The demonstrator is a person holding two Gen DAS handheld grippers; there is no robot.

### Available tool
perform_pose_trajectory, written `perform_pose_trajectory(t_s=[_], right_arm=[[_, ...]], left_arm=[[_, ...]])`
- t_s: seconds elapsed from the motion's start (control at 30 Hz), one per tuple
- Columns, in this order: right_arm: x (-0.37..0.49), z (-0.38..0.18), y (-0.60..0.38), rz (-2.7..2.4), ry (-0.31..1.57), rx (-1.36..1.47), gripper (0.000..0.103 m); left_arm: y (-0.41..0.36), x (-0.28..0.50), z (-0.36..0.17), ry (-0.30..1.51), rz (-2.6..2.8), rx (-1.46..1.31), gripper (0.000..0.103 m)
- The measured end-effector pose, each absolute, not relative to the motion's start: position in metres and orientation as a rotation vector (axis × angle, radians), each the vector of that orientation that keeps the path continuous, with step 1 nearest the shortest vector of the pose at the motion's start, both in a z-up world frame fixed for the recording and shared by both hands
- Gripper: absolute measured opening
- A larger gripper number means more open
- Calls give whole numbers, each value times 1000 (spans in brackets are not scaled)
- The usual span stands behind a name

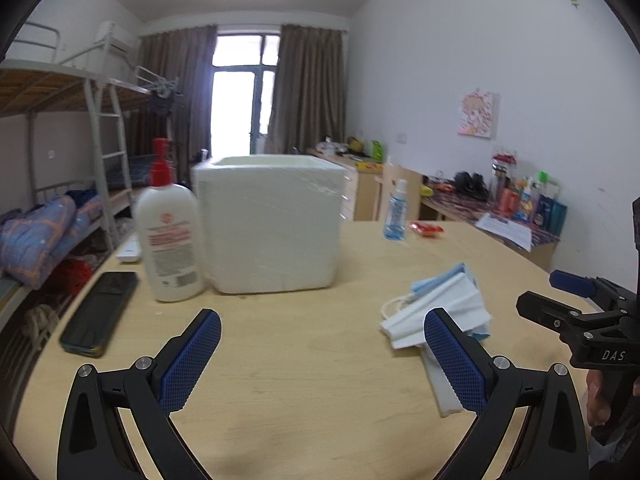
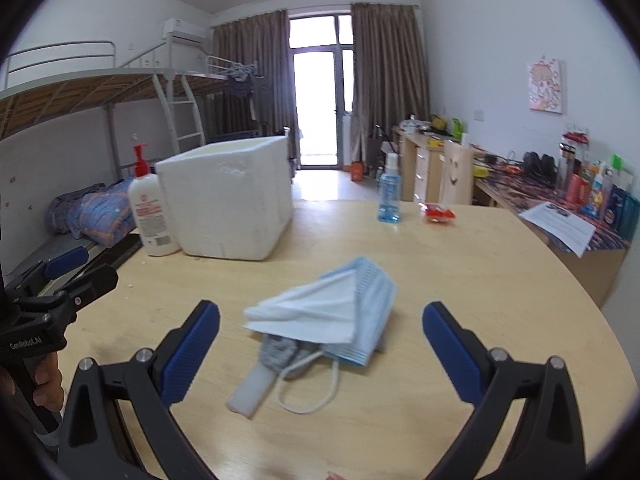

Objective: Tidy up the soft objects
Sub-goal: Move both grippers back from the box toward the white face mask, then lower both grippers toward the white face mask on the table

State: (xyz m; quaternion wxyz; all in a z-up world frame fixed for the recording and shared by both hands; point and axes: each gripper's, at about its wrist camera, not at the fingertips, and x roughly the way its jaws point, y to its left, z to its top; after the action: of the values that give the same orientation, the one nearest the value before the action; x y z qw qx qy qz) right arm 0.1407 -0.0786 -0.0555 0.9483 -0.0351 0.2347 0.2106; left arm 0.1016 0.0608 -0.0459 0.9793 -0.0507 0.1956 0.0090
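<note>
Nothing sorted yet: pale blue pleated face masks [image 2: 332, 316] loose on worktop [image 2: 460, 280], white foam box [image 2: 228, 200] apart; both claws released, right claw [image 2: 320, 340], left claw [image 1: 322, 356].

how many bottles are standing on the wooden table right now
2. A white pump bottle with a red top stands just left of the foam box. A small blue spray bottle stands farther right, near the table's far edge. The box could hide others.

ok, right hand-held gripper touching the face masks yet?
Apart. Right wrist view: the right hand-held gripper is open, bare table showing between each finger and the face masks.
</note>
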Motion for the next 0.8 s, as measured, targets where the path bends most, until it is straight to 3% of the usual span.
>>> perform_pose_trajectory(t_s=[0.8], right_arm=[[197, -81, -86, 426, 648, -47, 100]], left_arm=[[41, 166, -65, 562, -79, -96, 102]])
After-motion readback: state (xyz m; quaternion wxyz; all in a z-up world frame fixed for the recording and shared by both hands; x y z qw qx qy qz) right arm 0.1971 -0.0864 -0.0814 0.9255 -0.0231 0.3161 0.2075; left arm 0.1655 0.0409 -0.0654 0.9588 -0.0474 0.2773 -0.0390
